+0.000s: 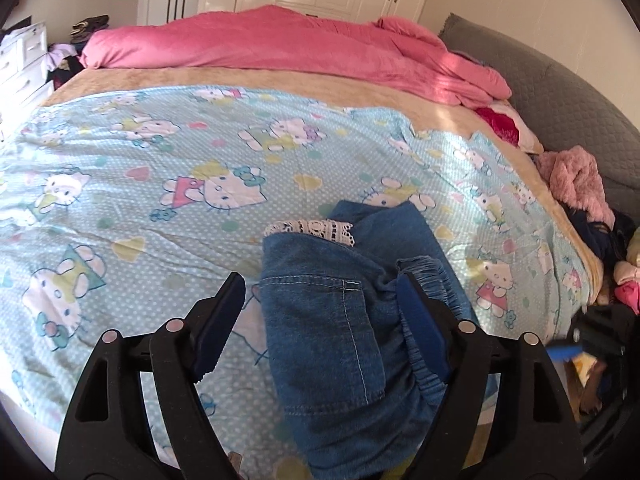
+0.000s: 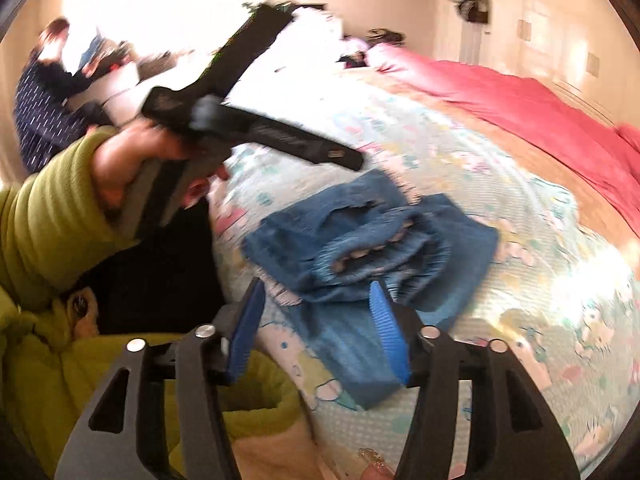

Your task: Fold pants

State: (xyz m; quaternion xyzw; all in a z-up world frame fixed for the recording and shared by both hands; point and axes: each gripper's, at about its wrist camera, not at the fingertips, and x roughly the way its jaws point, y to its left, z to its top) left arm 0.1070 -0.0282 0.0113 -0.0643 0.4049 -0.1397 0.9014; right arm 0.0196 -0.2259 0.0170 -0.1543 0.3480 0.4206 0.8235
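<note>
Bed (image 1: 100,128) with cartoon sheet (image 1: 160,200) serving as flat work surface; pink duvet (image 1: 280,44) pushed to far side, likely to free room. Jeans (image 1: 340,320) lying near bed's front edge, bunched, elastic waistband nearest, lace-trimmed hem (image 1: 316,229) folded over on top; looks partly folded, needs smoothing. Left gripper (image 1: 320,304) hovering over jeans, jaws apart, nothing clamped, right finger resting at waistband gathers. Right gripper (image 2: 318,332) low over same jeans, jaws apart, empty; view blurred, contact unclear.
</note>
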